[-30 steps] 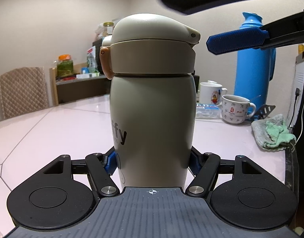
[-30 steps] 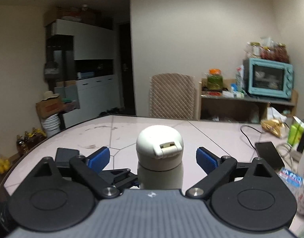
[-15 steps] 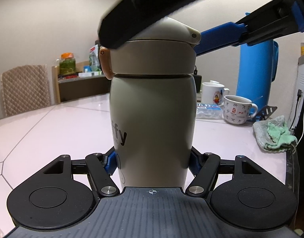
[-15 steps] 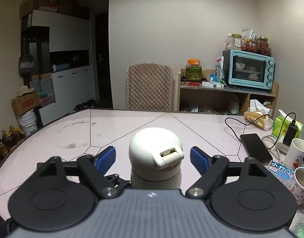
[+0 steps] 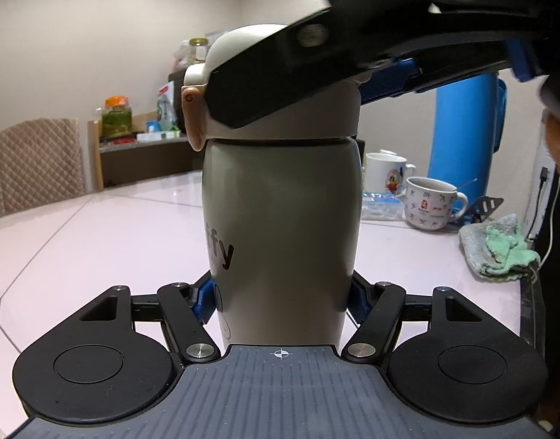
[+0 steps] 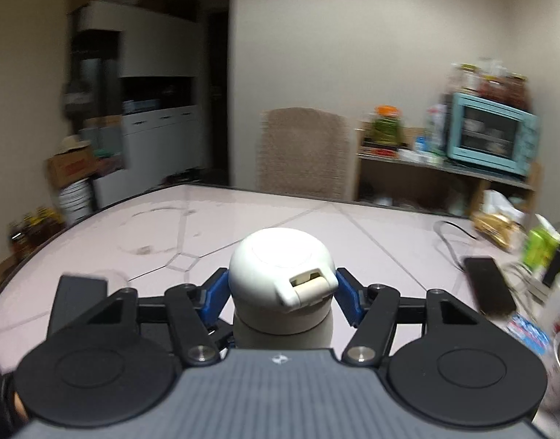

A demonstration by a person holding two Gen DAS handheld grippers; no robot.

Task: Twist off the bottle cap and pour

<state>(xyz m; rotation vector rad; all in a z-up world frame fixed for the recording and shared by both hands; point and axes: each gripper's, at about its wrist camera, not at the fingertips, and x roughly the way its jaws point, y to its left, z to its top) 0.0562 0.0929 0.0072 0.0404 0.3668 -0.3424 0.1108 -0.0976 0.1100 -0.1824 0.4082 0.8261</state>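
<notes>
A beige thermos bottle [image 5: 280,219] stands upright on the pale table [image 5: 97,226]. My left gripper [image 5: 282,298] is shut on its lower body. Its domed white cap [image 6: 282,267] has a latch facing the right wrist camera. My right gripper [image 6: 282,292] is shut on the cap, with blue pads [image 6: 216,292] pressed on both sides. In the left wrist view the right gripper [image 5: 353,58] crosses over the cap [image 5: 243,47] from the upper right and hides much of it.
A patterned mug [image 5: 431,203], a white mug [image 5: 384,173] and a tall blue flask [image 5: 466,135] stand at the right rear. A green cloth [image 5: 499,248] lies by the right edge. A phone [image 6: 490,289] and cables lie right of the bottle.
My right gripper came down over the cap and closed on it; its pads were apart before. The left gripper and bottle have not moved.
</notes>
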